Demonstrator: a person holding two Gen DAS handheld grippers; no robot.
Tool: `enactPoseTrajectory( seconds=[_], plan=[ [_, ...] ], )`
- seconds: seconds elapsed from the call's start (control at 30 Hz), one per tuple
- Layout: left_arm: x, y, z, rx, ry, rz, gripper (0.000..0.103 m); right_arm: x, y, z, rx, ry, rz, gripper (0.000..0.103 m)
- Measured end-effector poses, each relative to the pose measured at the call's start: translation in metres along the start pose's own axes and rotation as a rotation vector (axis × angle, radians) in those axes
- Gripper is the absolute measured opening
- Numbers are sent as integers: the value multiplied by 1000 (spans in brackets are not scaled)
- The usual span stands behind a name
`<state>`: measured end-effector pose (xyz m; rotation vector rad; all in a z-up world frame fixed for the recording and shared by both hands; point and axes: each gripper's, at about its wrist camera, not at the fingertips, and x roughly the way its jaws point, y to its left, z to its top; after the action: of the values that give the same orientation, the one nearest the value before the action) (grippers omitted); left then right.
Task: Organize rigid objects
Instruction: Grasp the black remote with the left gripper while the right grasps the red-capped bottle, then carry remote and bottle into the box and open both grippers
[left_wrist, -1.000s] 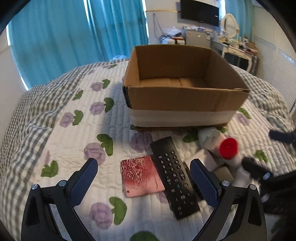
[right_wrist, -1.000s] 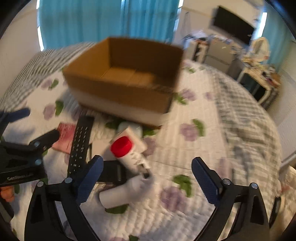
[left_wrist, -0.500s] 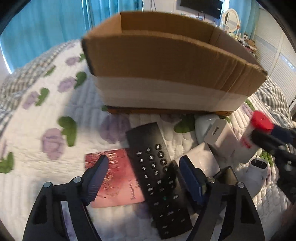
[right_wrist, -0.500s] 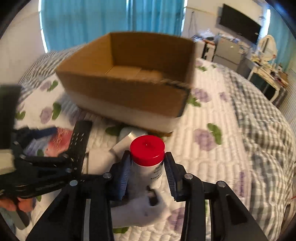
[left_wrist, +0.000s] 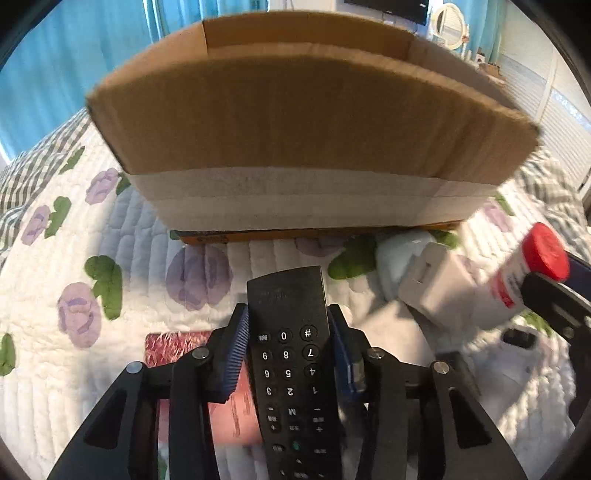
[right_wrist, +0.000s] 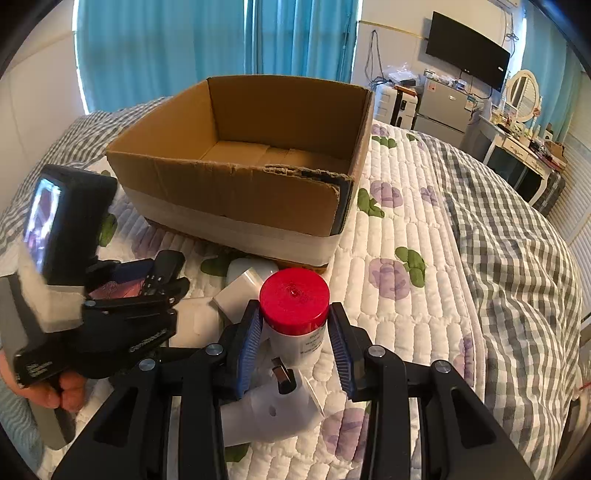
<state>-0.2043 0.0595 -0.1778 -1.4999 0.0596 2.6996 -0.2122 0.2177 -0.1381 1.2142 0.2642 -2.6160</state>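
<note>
Your left gripper (left_wrist: 288, 354) sits at the bottom centre of the left wrist view, and its jaws have just been closing on the black remote (left_wrist: 291, 369), whose sides now lie against both blue pads (left_wrist: 232, 358). The remote runs straight up the frame from between the fingers, its far end pointing at the box (left_wrist: 295, 122), which fills the upper half of that view. A pink card (left_wrist: 173, 343) lies flat on the quilt (left_wrist: 55, 369) at lower left, partly under the left finger and the remote. At right of the same view a white charger (left_wrist: 432, 288) rests near the box's lower right corner, with a pale rounded thing just behind it that is too blurred to name. Your right gripper (right_wrist: 295, 339) is at the bottom centre of the right wrist view, pressed onto the white bottle (right_wrist: 295, 317) with the red cap; the bottle stands nearly upright between the pads. Just below it a white plug adapter (right_wrist: 269, 410) lies on the quilt, its prong poking up beside the bottle. The box sits in the upper middle of this view, open at the top, its floor bare where you can see it. At left of the right wrist view, your left hand (right_wrist: 55, 387) grips the left gripper's handle, and that gripper's camera screen shows in the left middle.
</note>
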Motion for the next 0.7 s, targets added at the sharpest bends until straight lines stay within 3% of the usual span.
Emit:
enactPoseTrajectory(
  seconds=[0.2, 0.27, 0.4, 0.57, 0.7],
  plan=[
    [-69, -1, -3, 28, -108, -52, 36, -30, 4, 2, 12, -62, -8, 36],
    [-89, 1, -2, 40, -142, -75, 28, -42, 7, 5, 15, -82, -9, 36],
    [-117, -2, 5, 54, -190, -82, 21, -64, 12, 12, 17, -122, -17, 36],
    [-145, 1, 22, 59, -267, -66, 20, -96, 16, 30, 16, -184, -12, 36],
    [-178, 6, 53, 63, -329, -105, 20, -114, 14, 53, 13, -230, -5, 36]
  ],
)
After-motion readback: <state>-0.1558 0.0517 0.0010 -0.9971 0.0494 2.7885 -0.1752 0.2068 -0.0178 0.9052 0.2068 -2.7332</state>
